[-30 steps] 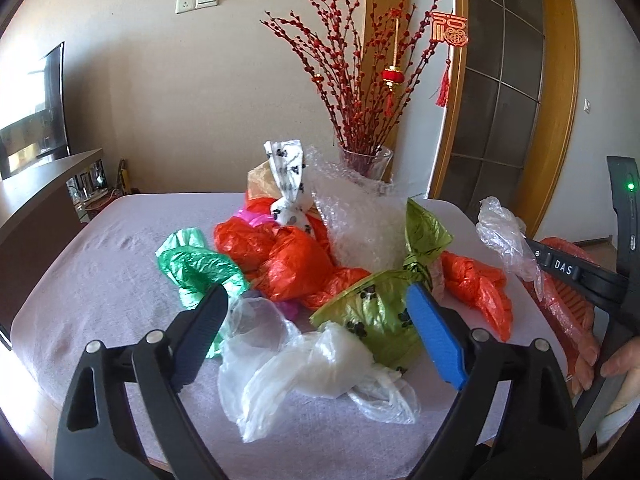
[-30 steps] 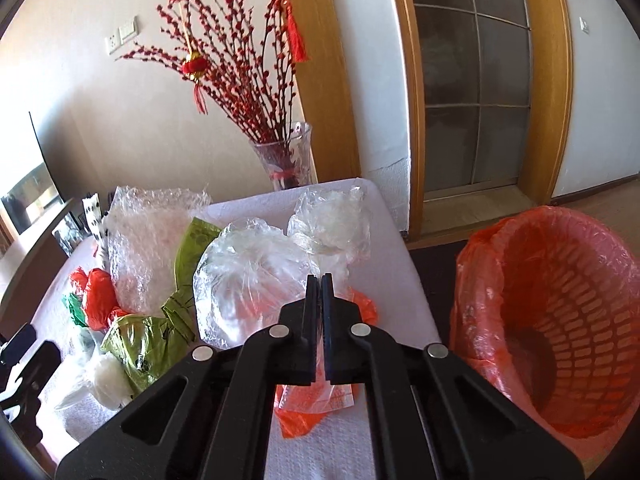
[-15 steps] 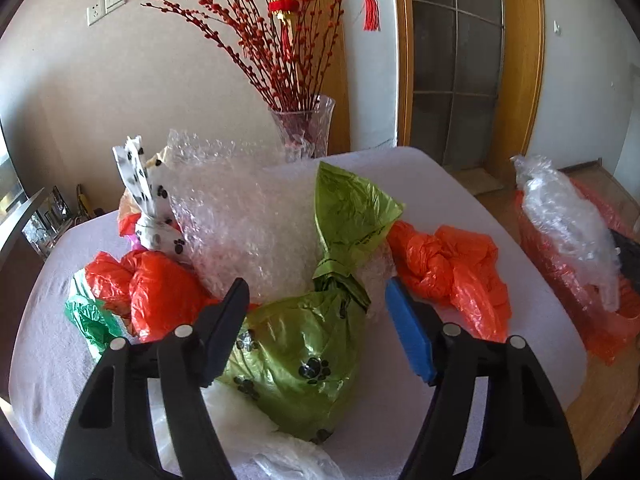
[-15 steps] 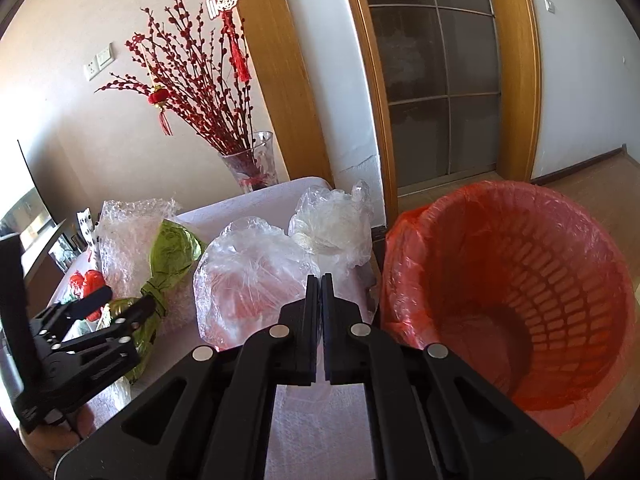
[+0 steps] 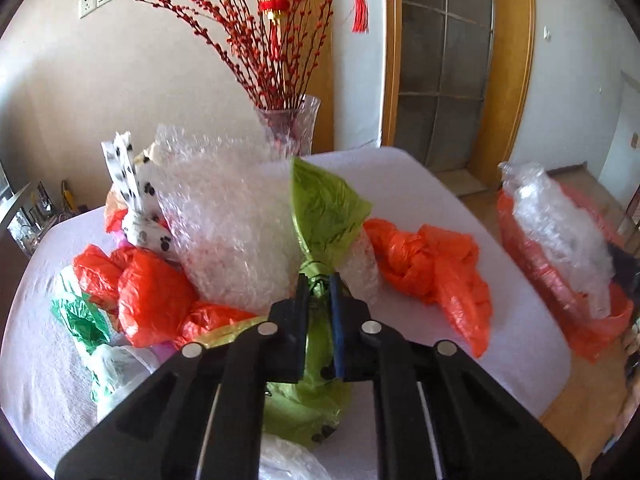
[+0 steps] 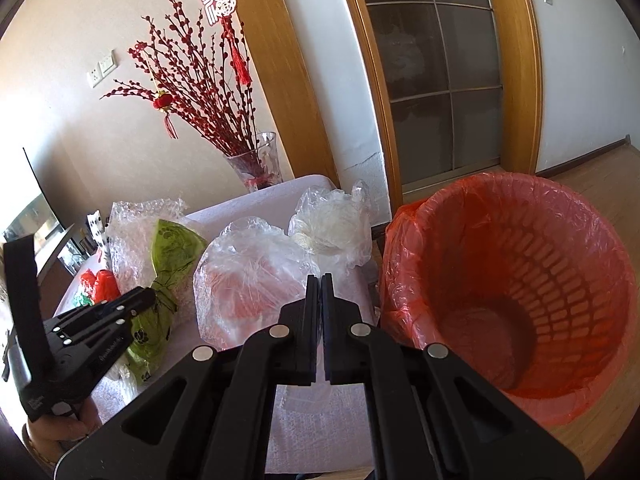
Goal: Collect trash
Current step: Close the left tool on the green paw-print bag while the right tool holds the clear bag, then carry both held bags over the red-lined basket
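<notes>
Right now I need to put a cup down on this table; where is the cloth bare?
Bare cloth lies behind the orange bag, toward the vase, and along the right edge near the basket. Another strip runs along the left edge beside the green bag. The middle is crowded around the bubble wrap.

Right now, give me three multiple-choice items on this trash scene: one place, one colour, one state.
1. The glass vase of red branches stands:
A. at the table's far edge
B. on the floor
C. inside the basket

2. The liner of the slotted plastic waste basket is:
A. blue
B. orange-red
C. black

3. The left gripper is:
A. wide open over the table
B. closing on the knotted neck of the green paw-print bag
C. holding the vase

Key: 1 A, it stands behind the trash pile; 2 B, orange-red film folds over the rim; 3 B, the neck sits between its fingers.
</notes>
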Available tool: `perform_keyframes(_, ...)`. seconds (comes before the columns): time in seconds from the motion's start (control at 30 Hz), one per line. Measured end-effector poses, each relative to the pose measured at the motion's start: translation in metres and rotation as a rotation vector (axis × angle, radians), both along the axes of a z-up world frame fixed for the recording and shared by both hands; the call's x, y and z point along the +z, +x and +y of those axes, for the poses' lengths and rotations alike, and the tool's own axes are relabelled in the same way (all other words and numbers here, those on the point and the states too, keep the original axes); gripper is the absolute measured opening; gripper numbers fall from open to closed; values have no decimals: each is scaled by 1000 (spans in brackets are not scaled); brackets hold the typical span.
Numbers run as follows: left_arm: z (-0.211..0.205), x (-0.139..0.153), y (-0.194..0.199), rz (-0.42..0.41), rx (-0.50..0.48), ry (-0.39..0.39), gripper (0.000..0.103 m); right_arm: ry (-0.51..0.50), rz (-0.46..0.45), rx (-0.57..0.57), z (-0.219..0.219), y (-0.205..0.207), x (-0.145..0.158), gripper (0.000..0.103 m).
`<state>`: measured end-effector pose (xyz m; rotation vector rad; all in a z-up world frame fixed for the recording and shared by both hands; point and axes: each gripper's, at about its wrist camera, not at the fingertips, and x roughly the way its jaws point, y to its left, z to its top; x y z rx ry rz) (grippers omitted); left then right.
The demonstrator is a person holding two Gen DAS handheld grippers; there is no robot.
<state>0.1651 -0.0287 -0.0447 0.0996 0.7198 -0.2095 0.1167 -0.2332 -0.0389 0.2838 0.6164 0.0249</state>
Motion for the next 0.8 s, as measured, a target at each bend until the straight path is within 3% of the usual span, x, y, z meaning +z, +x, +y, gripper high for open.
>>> perform_keyframes(0.07,4,8,-5,-22,-15,-29,3,-2,-6,1,0,-1,1,3)
perform_keyframes(0.37,11,9,-2,5,-32,-84,5,-2,6,4,2,-3,-5,3)
perform_keyframes(0.4,9,7,-3,9,-37,-79,12,1,12,4,2,-3,-6,3)
perform_keyframes(0.43,7,5,-3,15,-38,-69,31,3,16,4,2,-3,-7,3)
perform_keyframes(0.5,4,-1,-5,20,-36,-49,44,6,23,6,2,-2,-9,3)
perform_keyframes(0.67,-6,-20,-3,82,-31,19,44,12,30,12,3,-2,-9,3)
perform_keyframes(0.7,-7,-23,-3,91,-35,28,42,12,30,12,3,-3,-9,3)
perform_keyframes(0.8,-11,-28,-7,118,-66,20,8,14,29,11,2,-3,-8,3)
